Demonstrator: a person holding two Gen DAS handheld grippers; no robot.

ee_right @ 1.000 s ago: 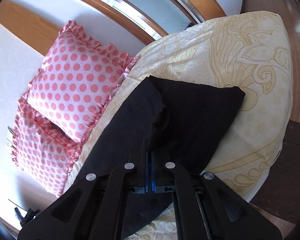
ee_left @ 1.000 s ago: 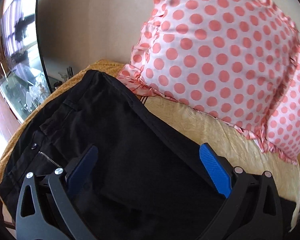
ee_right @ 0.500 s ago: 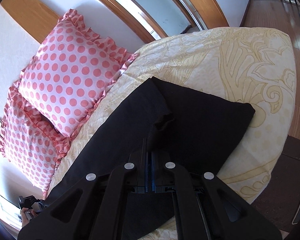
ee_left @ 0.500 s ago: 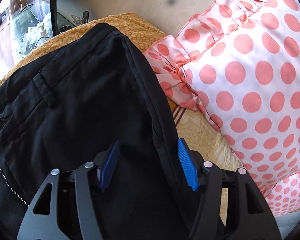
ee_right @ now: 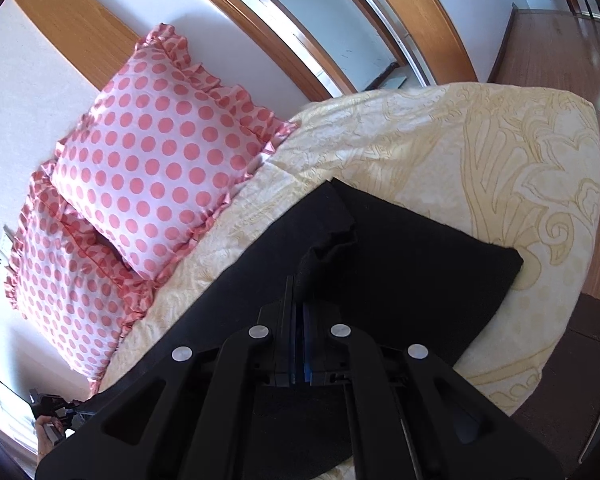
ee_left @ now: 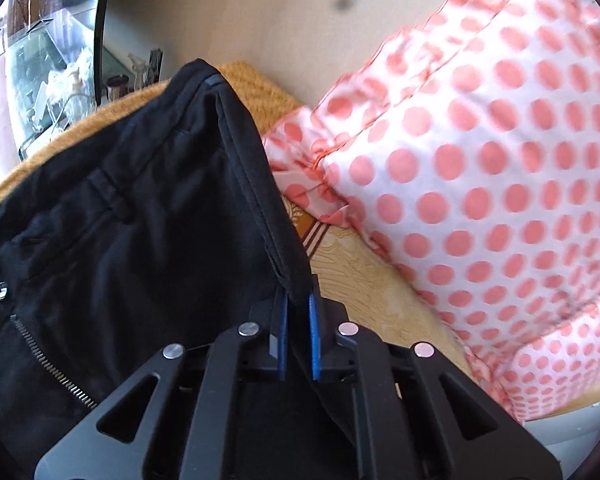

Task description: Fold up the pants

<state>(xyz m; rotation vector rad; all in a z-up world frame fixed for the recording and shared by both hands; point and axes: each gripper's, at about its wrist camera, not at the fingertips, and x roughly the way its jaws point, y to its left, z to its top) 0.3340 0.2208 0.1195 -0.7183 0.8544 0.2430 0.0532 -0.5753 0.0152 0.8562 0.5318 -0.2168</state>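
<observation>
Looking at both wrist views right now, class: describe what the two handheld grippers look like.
Both match: the left gripper and right gripper have matte black linkage arms with triangular cut-outs, round silver pivot pins, and blue ribbed pads on the fingers. No cables or sleeves show.

From just behind the left gripper we look down close along its fingers; likewise behind the right gripper. Both views share pants and pillows.
</observation>
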